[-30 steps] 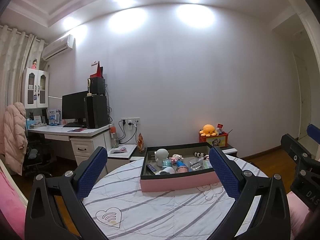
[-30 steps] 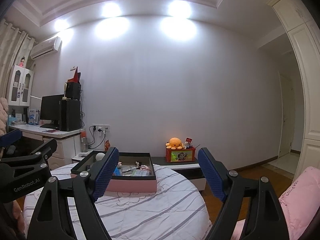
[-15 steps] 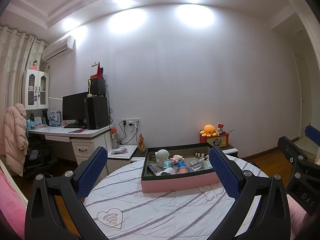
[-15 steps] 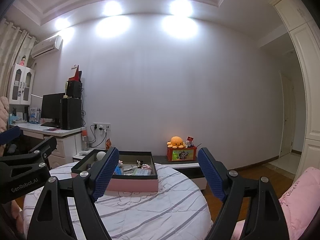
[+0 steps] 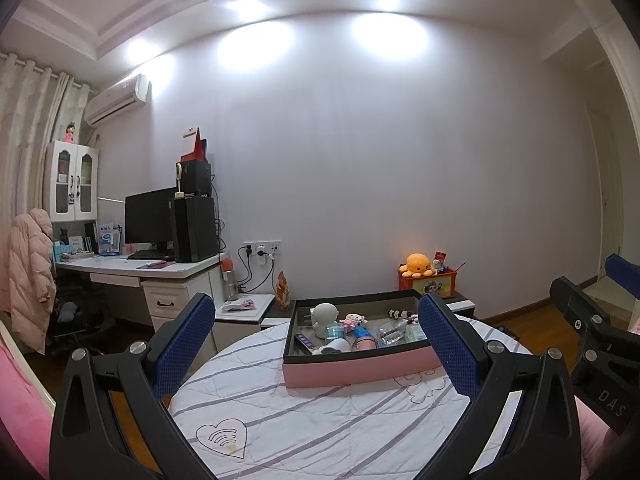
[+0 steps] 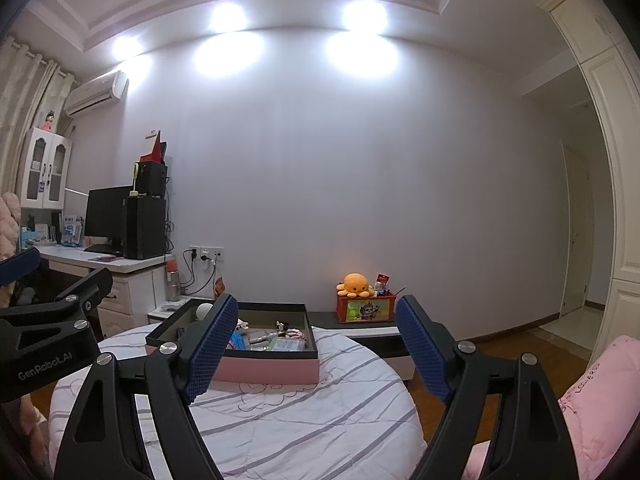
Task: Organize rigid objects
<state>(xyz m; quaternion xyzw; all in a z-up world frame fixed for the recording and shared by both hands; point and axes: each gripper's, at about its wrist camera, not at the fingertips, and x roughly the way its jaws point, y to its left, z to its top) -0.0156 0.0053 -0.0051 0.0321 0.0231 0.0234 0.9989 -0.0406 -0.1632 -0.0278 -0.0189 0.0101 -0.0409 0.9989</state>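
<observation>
A pink box with a dark rim (image 5: 360, 370) sits on a round table with a striped white cloth (image 5: 320, 420). It holds several small things: a white round figure (image 5: 325, 317), a pink doll (image 5: 353, 320), a blue item (image 5: 362, 334) and clear packets. The box also shows in the right wrist view (image 6: 272, 368). My left gripper (image 5: 316, 344) is open and empty, held above the table before the box. My right gripper (image 6: 316, 348) is open and empty, to the right of the left one.
A desk (image 5: 132, 270) with a monitor and a black computer tower stands at the left. A low cabinet behind the table carries an orange plush octopus (image 5: 417, 264) on a red box. Pink bedding (image 6: 596, 400) lies at the right.
Both grippers have drifted slightly; the box sits a touch further right in the right wrist view. Nothing was taken or let go.
</observation>
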